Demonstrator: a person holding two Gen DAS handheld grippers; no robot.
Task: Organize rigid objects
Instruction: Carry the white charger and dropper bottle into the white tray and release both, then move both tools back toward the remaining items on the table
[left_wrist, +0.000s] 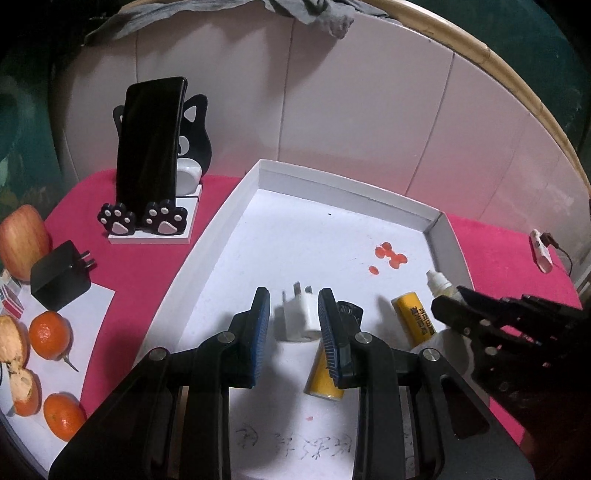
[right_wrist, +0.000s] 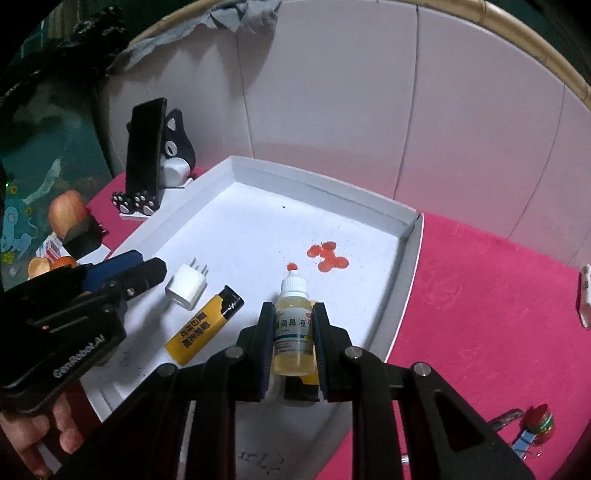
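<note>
I have both grippers angled steeply down over the white tray (left_wrist: 258, 173), which sits on the pink cloth (right_wrist: 480, 277).

My right gripper (right_wrist: 293, 325) has its jaws pressed in on the dropper bottle (right_wrist: 293, 317): the pads press on both sides of its labelled, yellowish body, and the white cap points away from me toward the far wall of the tray. The bottle sits near the tray's right wall, just short of the red stains (right_wrist: 327, 254) on the tray floor. In the left wrist view this same gripper comes in from the right edge, with the bottle's cap poking out past its tip.

My left gripper (left_wrist: 293, 314) stands a little apart, with the white plug adapter (left_wrist: 299, 314) between its blue pads. The adapter looks blurred there, and I cannot tell whether the pads actually press on it or only flank it. From the right wrist view the adapter (right_wrist: 186, 288) lies on the tray floor near the left wall, prongs pointing to the far side, with the left fingers beside it. Part of a hand (right_wrist: 55, 435) shows under that gripper's body.

The yellow lighter (right_wrist: 203, 325) lies flat on the tray floor between the adapter and the bottle, its black head toward the far side.

Beyond the tray's left wall stand a phone on a cat-shaped stand (left_wrist: 155, 166), a black charger (left_wrist: 61, 280), an apple (left_wrist: 22, 243) and some oranges (left_wrist: 50, 334).
</note>
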